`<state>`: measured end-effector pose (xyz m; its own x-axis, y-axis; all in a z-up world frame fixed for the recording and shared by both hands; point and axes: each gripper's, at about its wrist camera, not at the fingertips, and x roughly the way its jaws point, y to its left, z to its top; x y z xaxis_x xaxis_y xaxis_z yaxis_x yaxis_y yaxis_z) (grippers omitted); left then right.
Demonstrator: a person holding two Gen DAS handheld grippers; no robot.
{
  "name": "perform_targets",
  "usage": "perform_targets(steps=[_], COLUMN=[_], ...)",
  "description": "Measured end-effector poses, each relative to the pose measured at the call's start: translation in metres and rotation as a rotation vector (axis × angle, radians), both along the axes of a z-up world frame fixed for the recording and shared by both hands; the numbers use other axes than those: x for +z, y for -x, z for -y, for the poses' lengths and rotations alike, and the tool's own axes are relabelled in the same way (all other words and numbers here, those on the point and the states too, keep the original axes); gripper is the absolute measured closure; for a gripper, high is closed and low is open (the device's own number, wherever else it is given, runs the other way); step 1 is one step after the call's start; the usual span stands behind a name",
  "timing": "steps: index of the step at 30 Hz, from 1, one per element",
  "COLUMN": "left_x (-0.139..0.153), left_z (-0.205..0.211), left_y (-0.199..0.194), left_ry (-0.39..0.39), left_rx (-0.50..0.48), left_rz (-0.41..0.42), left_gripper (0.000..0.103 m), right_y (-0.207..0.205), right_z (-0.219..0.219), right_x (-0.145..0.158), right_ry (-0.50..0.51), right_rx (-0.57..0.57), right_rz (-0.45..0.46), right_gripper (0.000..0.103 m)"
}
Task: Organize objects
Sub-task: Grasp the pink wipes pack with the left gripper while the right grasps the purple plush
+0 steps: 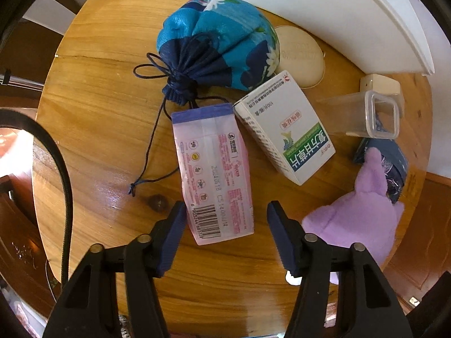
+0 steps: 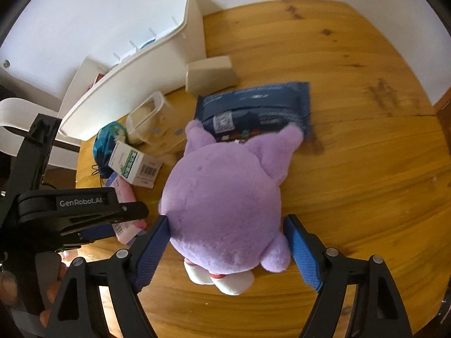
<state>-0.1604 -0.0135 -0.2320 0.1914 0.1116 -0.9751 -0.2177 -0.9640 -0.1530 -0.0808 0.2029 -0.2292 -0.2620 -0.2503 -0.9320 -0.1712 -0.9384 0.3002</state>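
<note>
Evidently little is sorted: both grippers stand open, the left gripper (image 1: 227, 219) over the pink packet (image 1: 214, 180), the right gripper (image 2: 225, 235) straddling the purple plush (image 2: 225, 197); the white bin (image 2: 135, 84) waits far left.

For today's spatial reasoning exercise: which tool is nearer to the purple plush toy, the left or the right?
Right. The right tool straddles the purple plush toy, open, fingers on either side. The left tool is open over the pink packet, with the toy off to its right.
</note>
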Motion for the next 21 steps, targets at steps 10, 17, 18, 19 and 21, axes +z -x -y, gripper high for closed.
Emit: perform_targets(steps=[10,17,18,19,21], left_x=[0.011,0.027,0.029,0.032,0.039], left_z=[0.005,0.009,0.010,0.011,0.013], left_y=[0.003,-0.001,-0.003,-0.004,-0.007], left_ry=[-0.032,-0.042,-0.042,-0.043,-0.052], left_rx=[-0.013,-0.089,-0.104,-0.120,-0.148], left_rz=[-0.022,-0.028,-0.026,-0.023,-0.019], left_gripper=[0.057,0.063,0.063,0.063,0.063], right_y=[0.002,-0.001,-0.003,-0.004,-0.009], right_z=[0.000,0.007,0.007,0.008,0.008], right_x=[-0.009,0.002,0.005,0.008,0.018], right_ry=[0.094,0.048,0.052,0.054,0.054], right_rx=[0.004,0.035,0.038,0.039,0.039], right_rz=[0.032,0.009,0.005,0.002,-0.018], right_gripper=[0.033,0.042,0.042,0.042,0.042])
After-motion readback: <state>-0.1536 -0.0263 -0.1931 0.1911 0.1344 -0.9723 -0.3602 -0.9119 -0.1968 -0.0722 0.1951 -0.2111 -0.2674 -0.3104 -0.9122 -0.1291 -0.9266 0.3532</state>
